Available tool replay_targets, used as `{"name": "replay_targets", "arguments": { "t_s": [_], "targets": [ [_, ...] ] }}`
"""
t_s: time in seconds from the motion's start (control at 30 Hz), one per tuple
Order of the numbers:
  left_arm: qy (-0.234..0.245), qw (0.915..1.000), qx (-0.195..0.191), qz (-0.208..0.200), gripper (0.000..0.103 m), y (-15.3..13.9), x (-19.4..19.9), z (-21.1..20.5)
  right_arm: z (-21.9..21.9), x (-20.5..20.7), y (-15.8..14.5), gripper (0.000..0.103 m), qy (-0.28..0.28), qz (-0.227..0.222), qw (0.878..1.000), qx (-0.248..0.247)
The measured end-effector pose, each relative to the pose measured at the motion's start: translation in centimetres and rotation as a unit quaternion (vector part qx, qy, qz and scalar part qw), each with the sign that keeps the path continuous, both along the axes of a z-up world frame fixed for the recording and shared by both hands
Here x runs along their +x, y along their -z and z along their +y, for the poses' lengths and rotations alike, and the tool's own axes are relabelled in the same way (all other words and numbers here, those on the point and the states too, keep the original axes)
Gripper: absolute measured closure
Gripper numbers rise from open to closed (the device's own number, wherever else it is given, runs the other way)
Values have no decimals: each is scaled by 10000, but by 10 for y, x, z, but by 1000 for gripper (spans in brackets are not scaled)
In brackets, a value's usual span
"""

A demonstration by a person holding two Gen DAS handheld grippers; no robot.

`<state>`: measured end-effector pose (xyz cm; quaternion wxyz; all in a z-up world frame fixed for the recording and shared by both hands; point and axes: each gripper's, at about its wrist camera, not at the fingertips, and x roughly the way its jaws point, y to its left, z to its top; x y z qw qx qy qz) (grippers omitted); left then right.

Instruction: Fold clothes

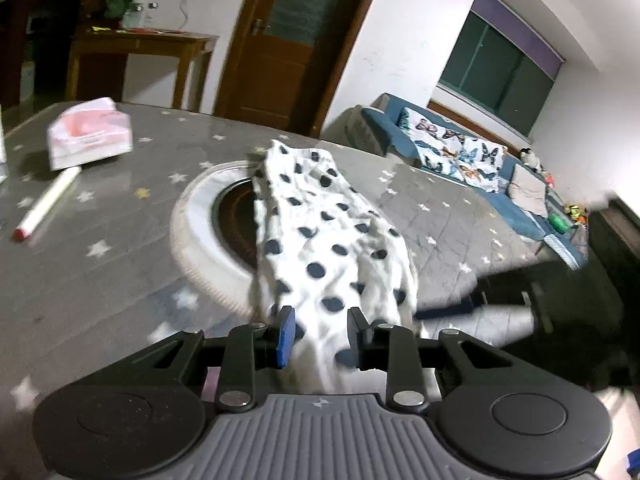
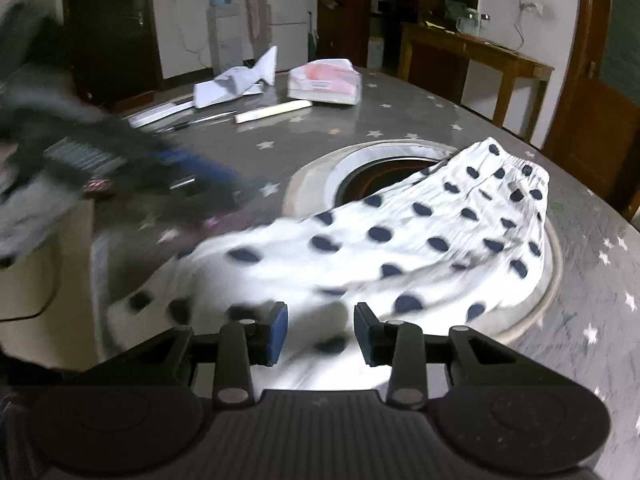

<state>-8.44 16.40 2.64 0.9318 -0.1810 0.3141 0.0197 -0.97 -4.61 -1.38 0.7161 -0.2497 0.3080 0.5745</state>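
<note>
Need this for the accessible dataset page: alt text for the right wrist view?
A white garment with dark polka dots lies over a round ringed opening in a grey star-patterned table, its near end between the right gripper's open fingers. The blurred left gripper reaches in from the left.

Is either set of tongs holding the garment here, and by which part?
Cannot be told. Both left tongs and right tongs stand apart astride the polka-dot garment near its edge, not visibly clamped.

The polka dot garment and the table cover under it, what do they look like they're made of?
The polka dot garment looks like thin, soft woven cloth, probably cotton or a blend: matte white, finely crinkled, draping limply, with a gathered edge at its far end. The table cover looks like a glossy plastic or vinyl sheet over a grey star print, since it reflects the room's light; the blur leaves this uncertain.
</note>
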Motion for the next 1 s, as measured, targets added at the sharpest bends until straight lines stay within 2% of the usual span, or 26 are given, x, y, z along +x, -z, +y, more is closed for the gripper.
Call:
{"name": "replay_targets", "arguments": {
  "t_s": [0.17,0.23,0.33,0.43,0.6,0.8,0.83,1.0],
  "targets": [
    [190,9997,13,123,76,10,44,-3,-19,-29,14,67,-176,-14,9998,-19],
    [144,9995,123,248,80,18,61,-1,-22,-35,19,67,-151,-91,9998,-35],
    [-58,9984,251,507,80,32,76,6,-27,-33,21,68,-25,67,10000,35],
    [-270,9977,282,547,81,36,78,15,-32,-28,16,67,43,197,9997,123],
    [-405,9977,402,368,79,31,79,22,-35,-13,9,67,237,309,9989,275],
    [-267,9967,450,621,78,41,99,19,-37,5,7,67,499,356,9973,415],
    [-303,9964,454,645,75,42,100,20,-37,7,7,67,515,362,9971,419],
    [-437,9952,462,738,77,48,104,23,-36,10,12,67,542,408,9968,424]
  ]
}}
